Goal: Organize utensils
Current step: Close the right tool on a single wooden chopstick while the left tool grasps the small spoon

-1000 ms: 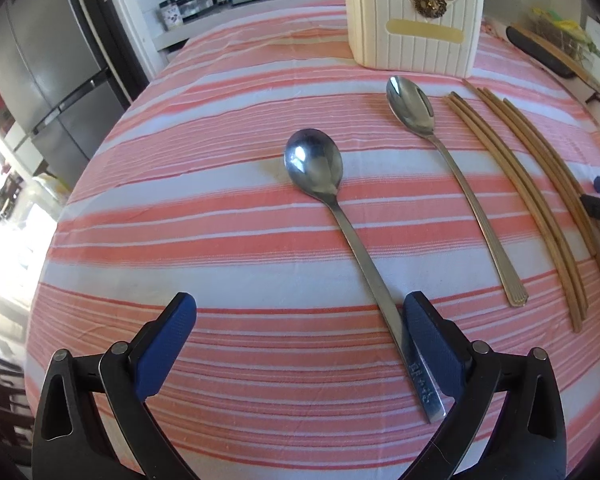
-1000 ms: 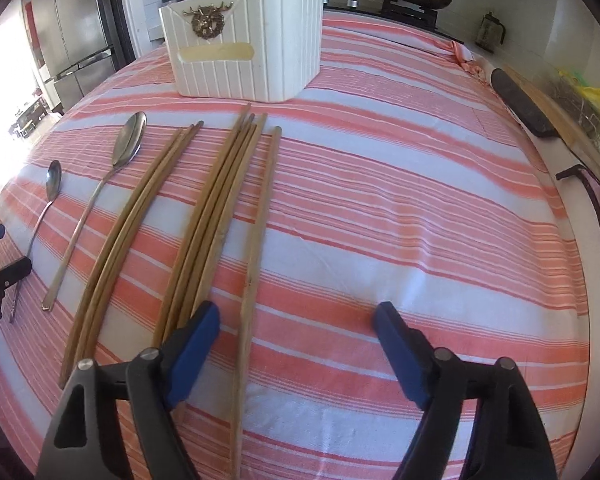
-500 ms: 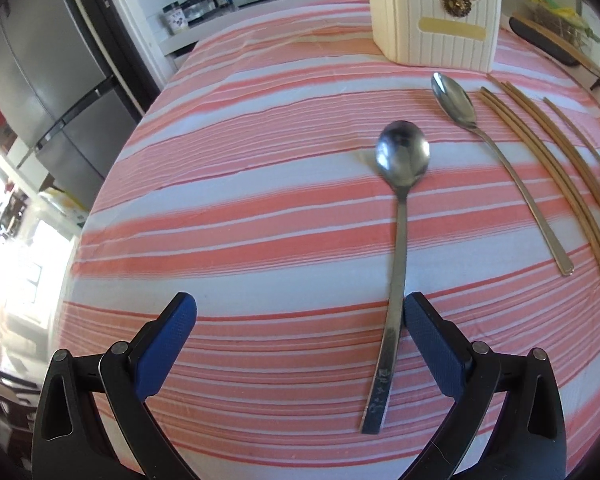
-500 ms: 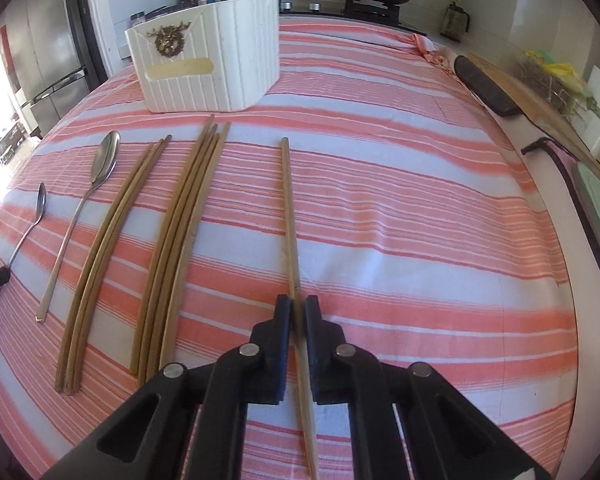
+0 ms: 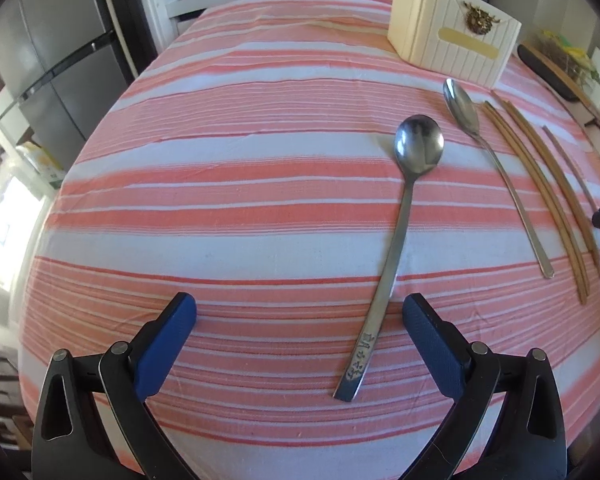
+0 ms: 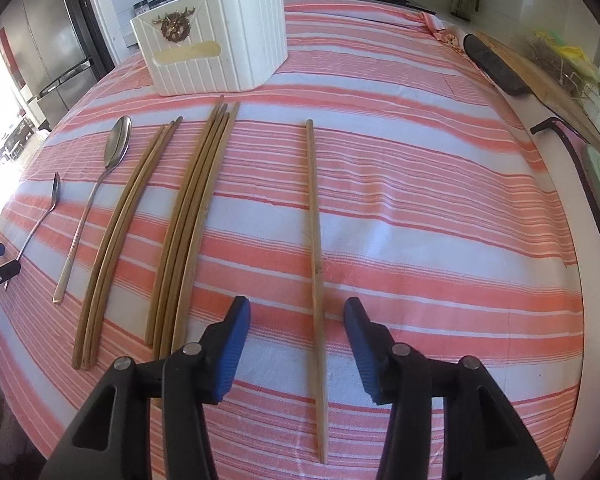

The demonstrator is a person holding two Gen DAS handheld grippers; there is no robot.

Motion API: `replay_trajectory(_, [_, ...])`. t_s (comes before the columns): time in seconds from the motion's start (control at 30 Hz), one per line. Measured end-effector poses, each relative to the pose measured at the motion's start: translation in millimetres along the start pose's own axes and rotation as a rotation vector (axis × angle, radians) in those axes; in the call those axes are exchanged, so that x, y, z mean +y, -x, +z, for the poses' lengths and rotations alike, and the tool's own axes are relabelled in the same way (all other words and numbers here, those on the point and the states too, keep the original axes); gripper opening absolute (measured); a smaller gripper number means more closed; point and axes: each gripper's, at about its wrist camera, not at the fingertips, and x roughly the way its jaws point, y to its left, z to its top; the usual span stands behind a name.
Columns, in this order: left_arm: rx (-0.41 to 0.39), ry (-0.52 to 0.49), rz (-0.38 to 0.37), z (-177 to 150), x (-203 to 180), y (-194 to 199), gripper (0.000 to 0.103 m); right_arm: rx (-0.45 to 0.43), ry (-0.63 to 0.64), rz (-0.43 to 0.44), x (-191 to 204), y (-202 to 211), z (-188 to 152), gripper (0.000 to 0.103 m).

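Chopsticks of plain light-brown wood lie in lengthwise rows on the pink-and-white striped tablecloth (image 6: 420, 184): a thin bundle (image 6: 128, 224), a thicker bundle (image 6: 196, 208), and a single chopstick (image 6: 315, 264) apart to their right. The right gripper (image 6: 297, 312) has just been opening; its blue pads stand either side of the single chopstick without touching it. Two steel spoons lie left of the wood, the long-handled spoon (image 5: 404, 232) with an engraved handle end between the wide-open, empty left gripper (image 5: 299, 312). The ribbed white holder (image 6: 216, 56) stands beyond.
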Motion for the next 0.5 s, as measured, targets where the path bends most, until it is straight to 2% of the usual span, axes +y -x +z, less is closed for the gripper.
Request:
replay_trajectory(0.17, [-0.001, -0.140, -0.026, 21, -30, -5, 0.102, 0.080, 0.023, 0.058, -7, -6, 18, 0.050])
replay_trajectory(0.3, [0.034, -0.151, -0.068, 44, -34, -20, 0.101, 0.107, 0.070, 0.044, -9, -17, 36, 0.049])
replay_trajectory(0.5, [0.066, -0.183, -0.092, 63, -40, -30, 0.090, 0.115, 0.108, 0.034, -6, -33, 67, 0.048])
